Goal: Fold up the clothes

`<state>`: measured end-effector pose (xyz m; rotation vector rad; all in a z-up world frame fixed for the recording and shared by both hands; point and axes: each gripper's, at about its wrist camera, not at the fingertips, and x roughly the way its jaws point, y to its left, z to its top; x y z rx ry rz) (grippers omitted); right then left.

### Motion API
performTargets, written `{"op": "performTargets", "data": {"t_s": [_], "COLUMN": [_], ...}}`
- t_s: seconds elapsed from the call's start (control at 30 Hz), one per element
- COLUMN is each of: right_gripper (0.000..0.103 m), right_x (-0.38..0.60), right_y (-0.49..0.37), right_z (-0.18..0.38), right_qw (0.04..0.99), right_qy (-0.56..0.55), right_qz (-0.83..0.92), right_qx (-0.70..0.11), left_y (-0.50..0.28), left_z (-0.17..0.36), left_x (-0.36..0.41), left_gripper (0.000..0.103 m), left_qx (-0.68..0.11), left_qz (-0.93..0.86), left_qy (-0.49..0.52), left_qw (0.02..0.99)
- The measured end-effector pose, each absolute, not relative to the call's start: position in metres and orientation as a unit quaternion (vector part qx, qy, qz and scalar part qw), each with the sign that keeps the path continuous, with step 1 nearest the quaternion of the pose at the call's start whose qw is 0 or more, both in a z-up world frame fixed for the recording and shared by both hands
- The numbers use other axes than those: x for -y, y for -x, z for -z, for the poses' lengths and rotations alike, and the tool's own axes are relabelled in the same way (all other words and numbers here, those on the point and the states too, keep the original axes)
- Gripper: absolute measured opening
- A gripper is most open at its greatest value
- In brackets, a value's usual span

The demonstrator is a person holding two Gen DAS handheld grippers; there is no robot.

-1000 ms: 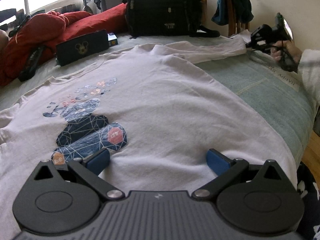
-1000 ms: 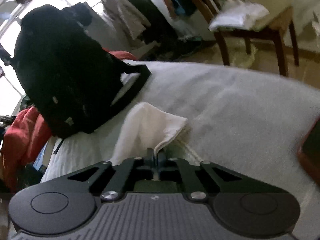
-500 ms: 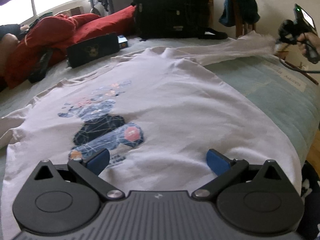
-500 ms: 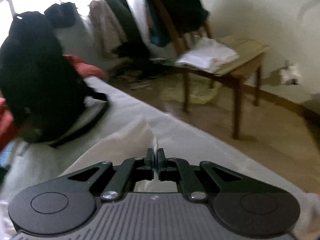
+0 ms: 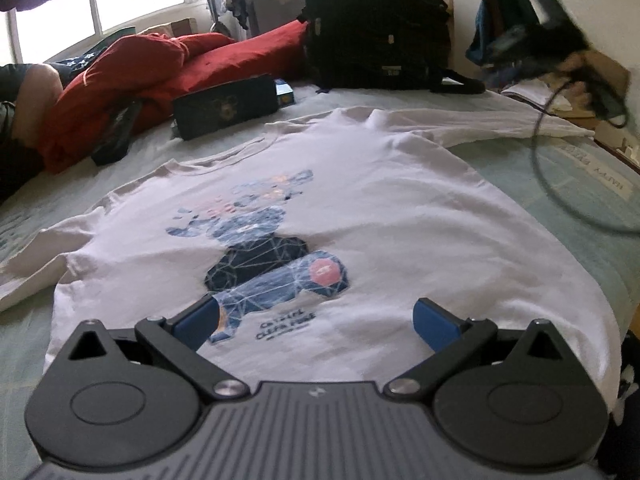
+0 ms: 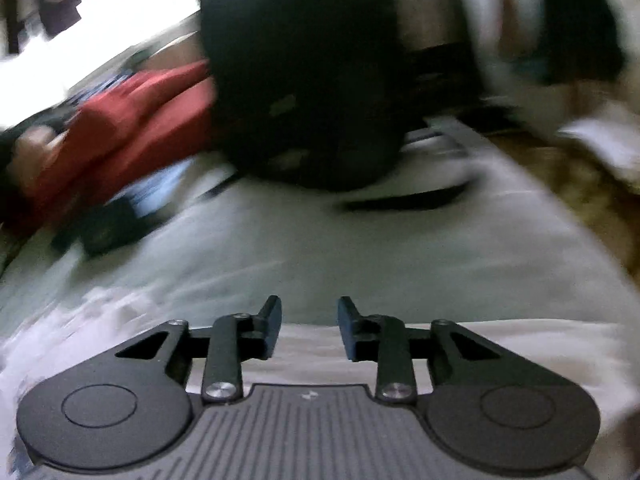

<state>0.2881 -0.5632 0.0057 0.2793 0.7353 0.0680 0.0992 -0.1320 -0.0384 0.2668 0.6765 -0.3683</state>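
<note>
**One white shirt spread on the bed, both grippers empty**

A single white long-sleeved shirt (image 5: 380,208) lies flat, print side up, on the pale green bedcover (image 5: 592,208). The left wrist view shows it whole: its hem sits just in front of the left gripper (image 5: 316,322), its collar points away toward the black backpack (image 5: 376,24), and one sleeve (image 5: 500,126) stretches out straight to the right of the collar, reaching the bed's edge. A blue and pink figure is printed on the chest (image 5: 276,256).

The left gripper hovers over the hem with its two blue-padded fingers (image 5: 434,322) spread wide, nothing between them. Only this view shows the right gripper from outside, a dark blurred shape held in a hand (image 5: 576,60) above the sleeve's end, with one black cable (image 5: 540,160) looping down from it.

The right wrist view is heavily motion-blurred. It shows the right gripper (image 6: 308,328) with its jaws parted and empty, white cloth (image 6: 500,344) directly below them, and the backpack beyond.

Beside the backpack, to its left, the left wrist view shows one red bundle of bedding (image 5: 160,68) and one dark flat box (image 5: 226,106) lying in front of it. To the backpack's right a dark green garment (image 5: 504,12) hangs on a chair.
</note>
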Motion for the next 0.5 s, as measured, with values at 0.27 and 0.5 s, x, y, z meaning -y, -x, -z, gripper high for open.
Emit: {"op": "performTargets", "data": {"t_s": [0.27,0.5], "right_gripper": [0.047,0.055], "right_x": [0.476,0.459], "right_y": [-0.350,-0.332], "right_z": [0.026,0.037], "right_qw": [0.912,0.914], "right_qy": [-0.054,0.034], "right_qz": [-0.099,-0.094], "right_qx": [-0.394,-0.392], "left_y": [-0.103,-0.105], "left_z": [0.042,0.047], "left_x": [0.118,0.110], "left_gripper": [0.102,0.102], "left_qx": [-0.325,-0.320], "left_qz": [0.176,0.183], "left_qy": [-0.121,-0.104], "left_qw": [0.921,0.924]}}
